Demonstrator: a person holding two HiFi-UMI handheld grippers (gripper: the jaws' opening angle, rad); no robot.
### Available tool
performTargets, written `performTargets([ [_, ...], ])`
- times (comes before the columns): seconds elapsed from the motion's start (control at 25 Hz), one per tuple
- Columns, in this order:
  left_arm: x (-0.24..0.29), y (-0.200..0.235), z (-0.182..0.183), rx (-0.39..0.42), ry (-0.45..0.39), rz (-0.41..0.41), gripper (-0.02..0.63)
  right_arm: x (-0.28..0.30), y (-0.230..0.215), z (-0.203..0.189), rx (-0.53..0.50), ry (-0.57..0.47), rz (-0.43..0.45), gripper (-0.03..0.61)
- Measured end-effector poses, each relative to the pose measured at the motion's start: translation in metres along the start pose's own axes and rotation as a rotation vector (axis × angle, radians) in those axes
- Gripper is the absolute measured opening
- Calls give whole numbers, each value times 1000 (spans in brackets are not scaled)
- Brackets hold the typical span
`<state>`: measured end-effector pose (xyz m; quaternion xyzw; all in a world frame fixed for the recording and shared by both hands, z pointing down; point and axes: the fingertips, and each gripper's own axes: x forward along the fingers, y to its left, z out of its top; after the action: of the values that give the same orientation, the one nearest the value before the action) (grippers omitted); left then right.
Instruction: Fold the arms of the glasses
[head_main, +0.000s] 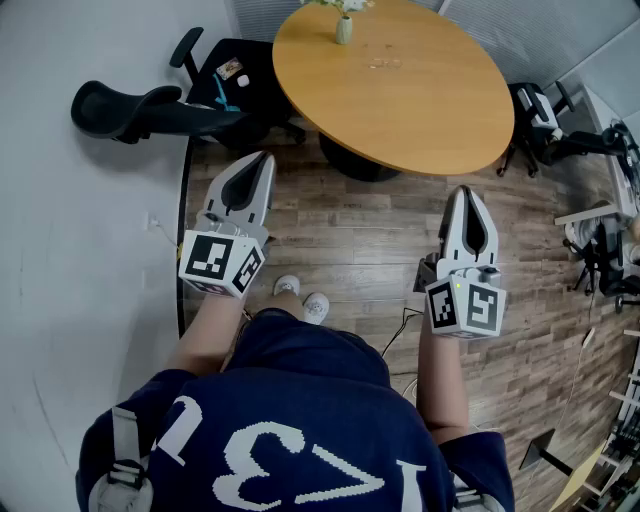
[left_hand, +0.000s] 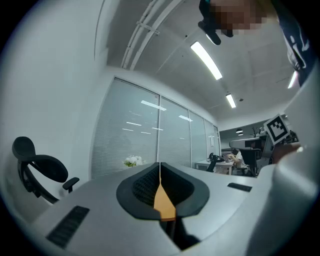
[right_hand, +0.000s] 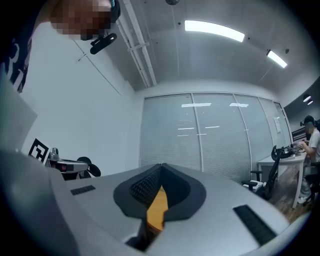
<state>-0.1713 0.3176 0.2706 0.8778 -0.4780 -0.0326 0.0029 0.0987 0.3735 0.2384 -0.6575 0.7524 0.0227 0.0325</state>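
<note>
A small pale pair of glasses (head_main: 385, 63), too faint to show any detail, lies on the far part of the round wooden table (head_main: 400, 110). I hold both grippers level over the wooden floor, short of the table's near edge and away from the glasses. My left gripper (head_main: 262, 160) has its jaws closed tip to tip with nothing between them; the left gripper view shows the same for the left gripper (left_hand: 160, 165). My right gripper (head_main: 466, 192) is likewise shut and empty, as the right gripper (right_hand: 161, 166) shows in its own view.
A small vase with white flowers (head_main: 344, 25) stands at the table's far edge. A black office chair (head_main: 130, 105) stands at the left by the white wall, and a second chair (head_main: 235, 80) carries small items. More chairs (head_main: 545, 115) crowd the right. A cable (head_main: 400, 325) crosses the floor.
</note>
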Motion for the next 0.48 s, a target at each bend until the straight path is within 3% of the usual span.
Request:
performTargets([
  [0.48,2,6,3,6,-5,0,20,1,3,11,39,-71,3,26],
])
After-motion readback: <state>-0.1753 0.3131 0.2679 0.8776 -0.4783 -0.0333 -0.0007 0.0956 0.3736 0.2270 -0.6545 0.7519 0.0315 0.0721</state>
